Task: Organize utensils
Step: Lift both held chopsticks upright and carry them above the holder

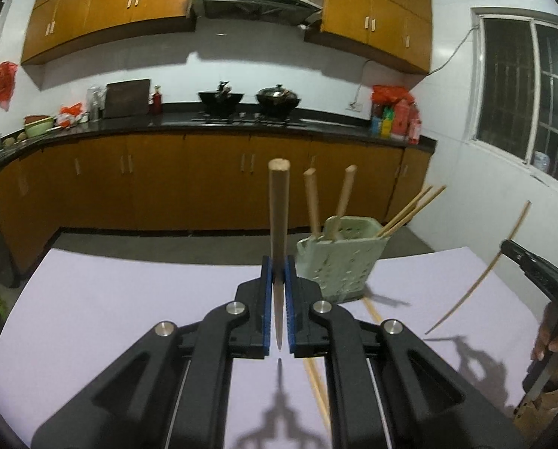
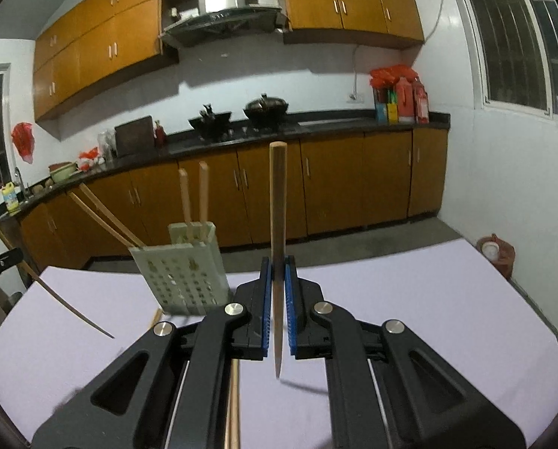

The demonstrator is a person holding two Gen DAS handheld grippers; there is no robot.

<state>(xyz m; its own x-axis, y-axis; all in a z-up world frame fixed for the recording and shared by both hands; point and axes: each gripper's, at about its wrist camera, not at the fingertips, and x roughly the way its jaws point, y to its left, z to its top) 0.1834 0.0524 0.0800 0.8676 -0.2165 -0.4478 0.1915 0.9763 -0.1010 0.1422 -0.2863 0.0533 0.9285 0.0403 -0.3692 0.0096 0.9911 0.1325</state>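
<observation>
Left wrist view: the left gripper [image 1: 279,273] has its blue pads pinched on a wooden chopstick [image 1: 278,224], which stands upright with its thick end up and its thin tip hanging clear above the pale lilac table [image 1: 129,299]. Just right of the gripper, the green perforated utensil holder [image 1: 340,262] stands on the table with two chopsticks upright in its rear pocket and two more leaning out to the right. Only this view shows the person's hand [image 1: 554,340] at the right edge, wrapped round the black body of the other tool, and a pair of loose chopsticks [image 1: 316,381] on the table, partly covered by the gripper's body.

Right wrist view: the right gripper [image 2: 279,273] is likewise clamped on its own upright chopstick [image 2: 277,243], tip off the table. Here the holder [image 2: 183,273] appears tilted at left, its holed front wall facing the camera. The left gripper is almost wholly cut off at the left edge; only a dark tip shows, with its chopstick a bowed line. One loose chopstick [image 2: 234,404] shows under the gripper body, its far end hidden. A reddish container [image 2: 497,252] beyond the table's right edge is hard to identify.
</observation>
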